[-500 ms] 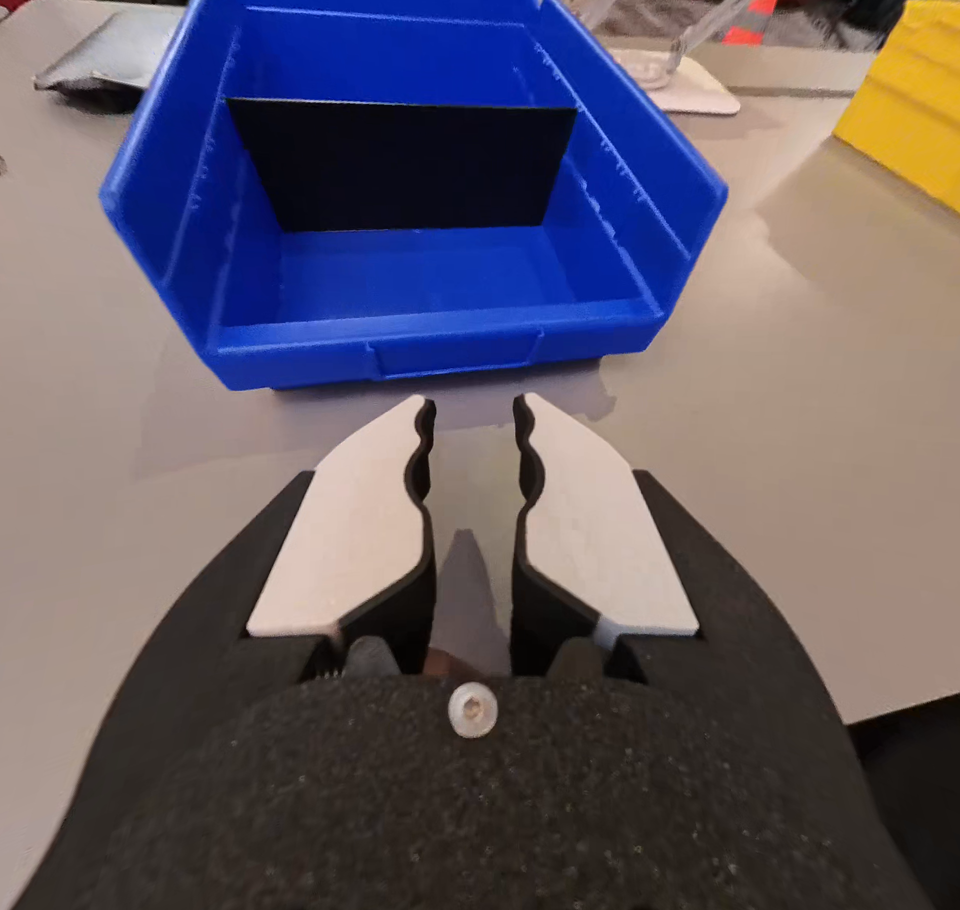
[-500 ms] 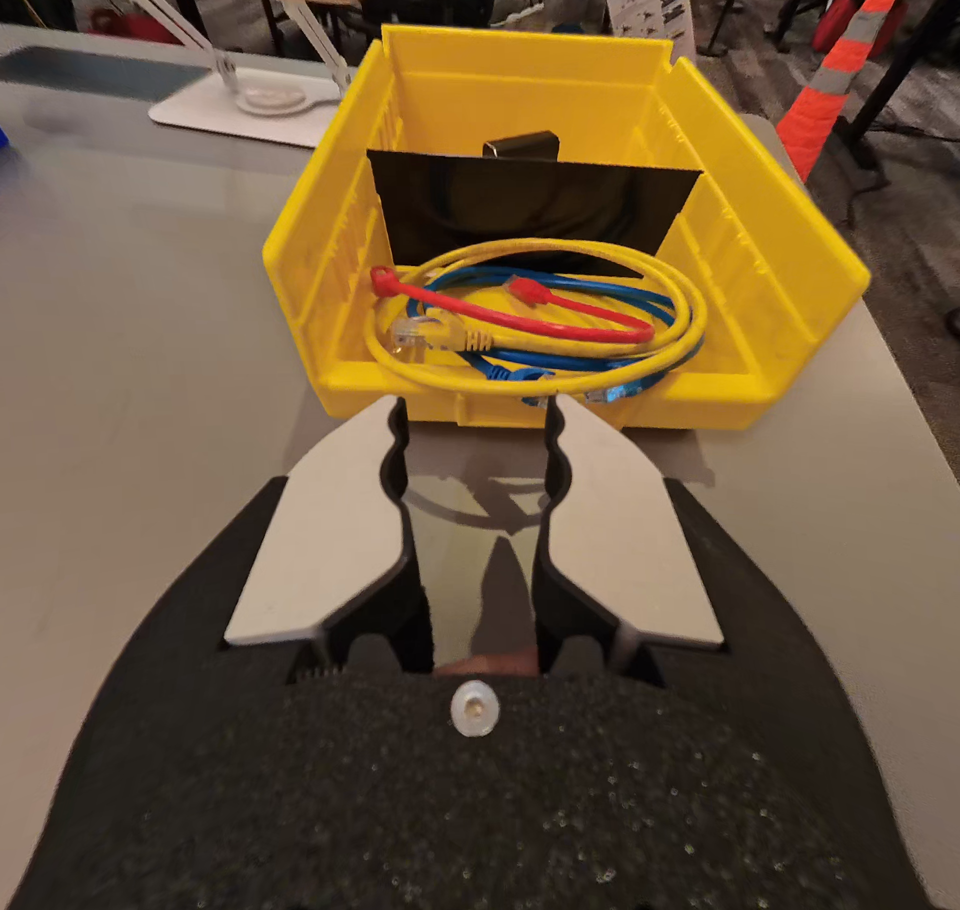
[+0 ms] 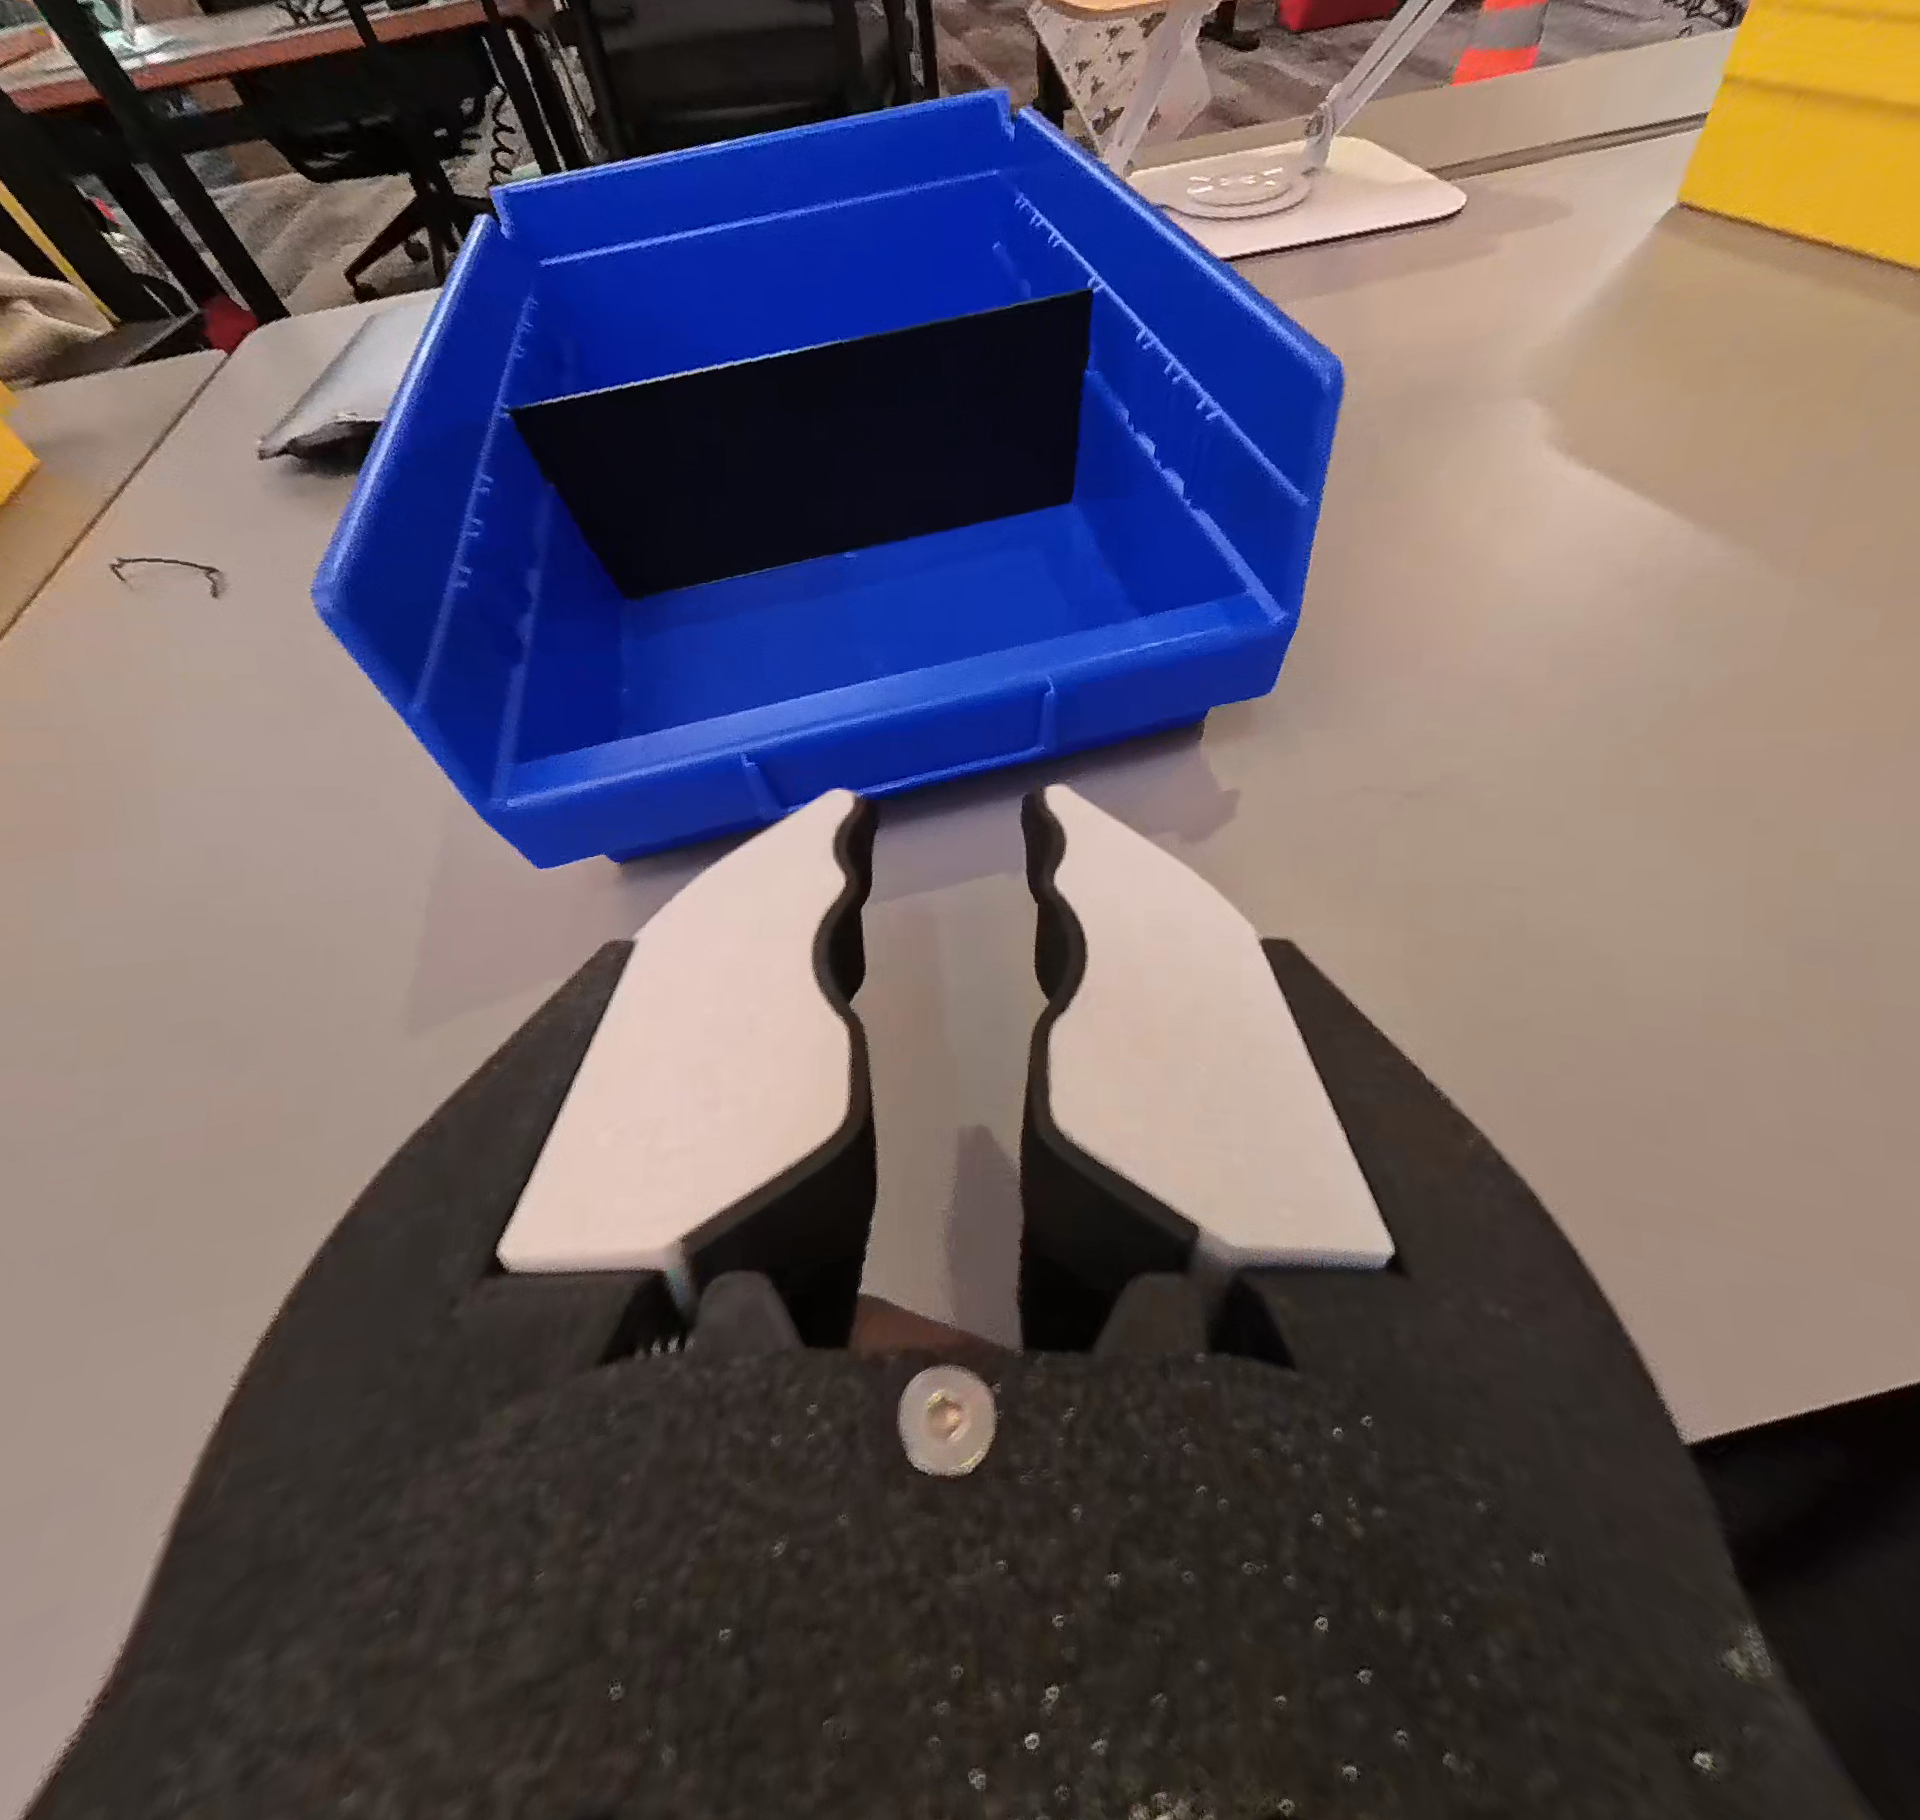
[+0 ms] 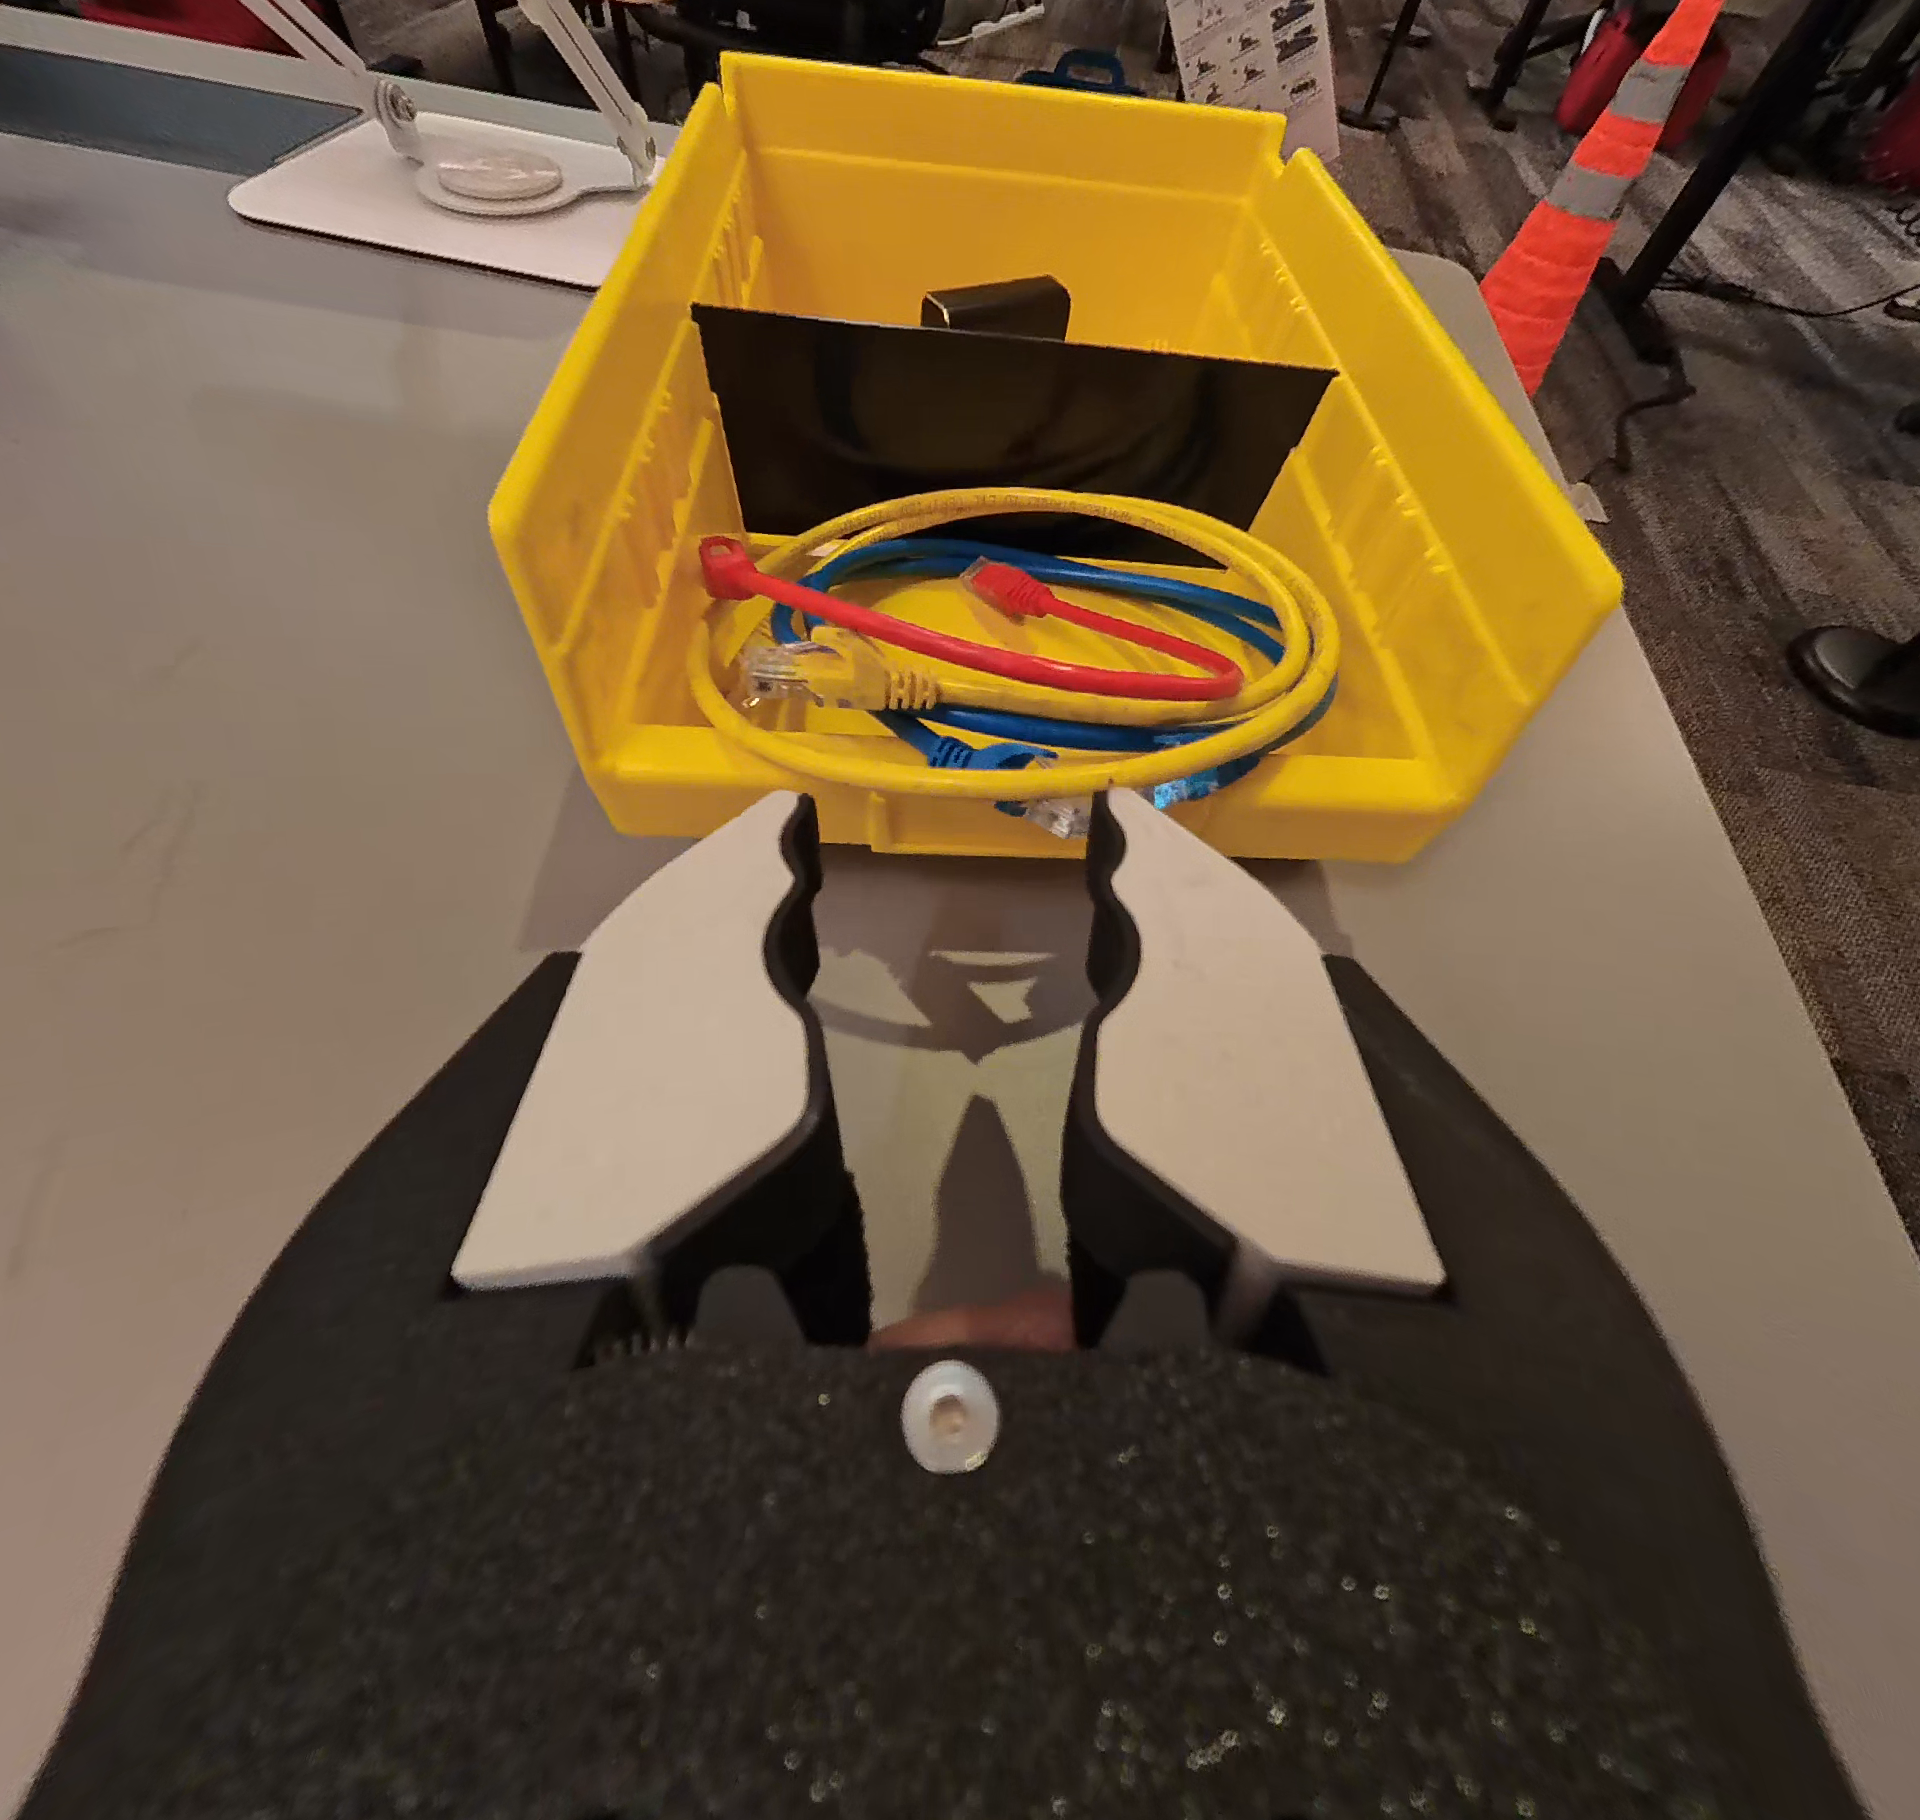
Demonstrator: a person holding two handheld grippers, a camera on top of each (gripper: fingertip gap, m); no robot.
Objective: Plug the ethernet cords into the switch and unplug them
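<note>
A yellow bin (image 4: 1455,544) stands on the grey table straight ahead in the right wrist view. Its front compartment holds coiled ethernet cords: a yellow one (image 4: 883,778), a blue one (image 4: 1091,575) and a short red one (image 4: 1039,664). A small black box (image 4: 997,300), perhaps the switch, shows behind the bin's black divider (image 4: 987,420). My right gripper (image 4: 951,814) is open and empty just short of the bin's front lip. My left gripper (image 3: 945,814) is open with a narrow gap and empty, just in front of a blue bin (image 3: 416,544) whose front compartment is empty.
A white stand base (image 3: 1299,191) sits behind and between the bins. A grey pouch (image 3: 332,399) and a small wire clip (image 3: 166,575) lie to the left of the blue bin. The table's right edge (image 4: 1662,887) is close; an orange cone (image 4: 1600,170) stands on the floor beyond. The tips of one gripper are about 60 cm away from the tips of the other.
The left gripper has tilted up and turned, so the blue bin looks farther and rotated, and more of the room shows. The right gripper has hardly moved. Both stay open.
</note>
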